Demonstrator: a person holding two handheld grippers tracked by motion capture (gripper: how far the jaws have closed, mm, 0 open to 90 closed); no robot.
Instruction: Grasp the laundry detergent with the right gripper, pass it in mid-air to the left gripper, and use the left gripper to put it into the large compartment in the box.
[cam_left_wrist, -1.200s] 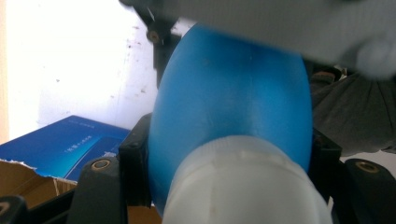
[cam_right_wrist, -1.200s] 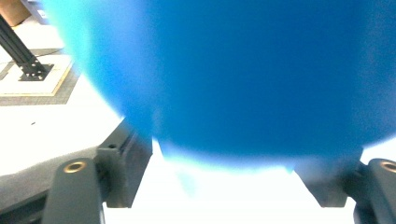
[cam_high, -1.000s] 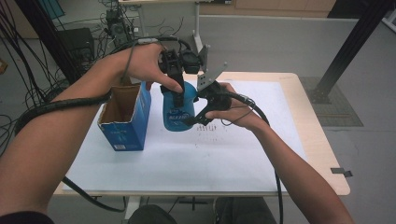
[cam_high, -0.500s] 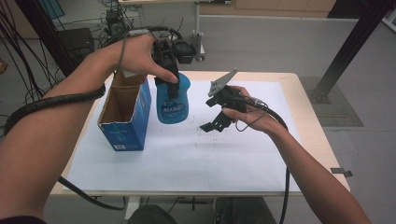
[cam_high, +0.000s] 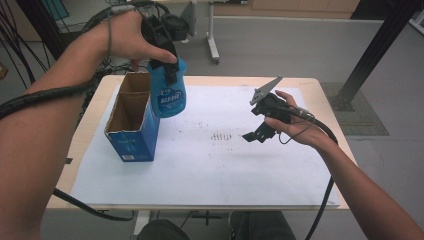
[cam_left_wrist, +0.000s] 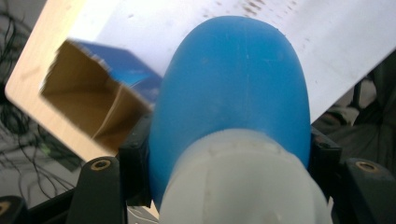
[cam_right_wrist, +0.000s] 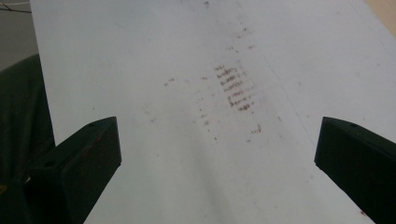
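So the setup is a light wooden table (cam_high: 330, 100) with a big white paper sheet (cam_high: 210, 170) spread over most of it, and there's a patch of brownish smudge marks (cam_high: 223, 136) near the middle of the sheet. On the sheet's left side stands an open blue cardboard box with a brown inside (cam_high: 131, 122), split by a divider into two compartments, both looking empty from the high view.

The main thing in play is a blue plastic bottle with a white label (cam_high: 168, 90). It's up in the air, roughly upright, hanging just above the box's right edge and not touching it. The left gripper (cam_high: 161, 42) has it clamped near the top; in the left gripper view the black jaws press on either side of the bottle (cam_left_wrist: 233, 93) right where the blue body meets its whitish cap end, with the box opening (cam_left_wrist: 88, 100) below.

The right gripper (cam_high: 255, 135) hovers over the sheet, well apart from bottle and box, jaws spread wide with nothing between them.

Progress guess: the pickup is done and the carry is mostly there. What's left looks like shifting over a compartment, lowering the bottle in and letting go. Which compartment is anyone's call.
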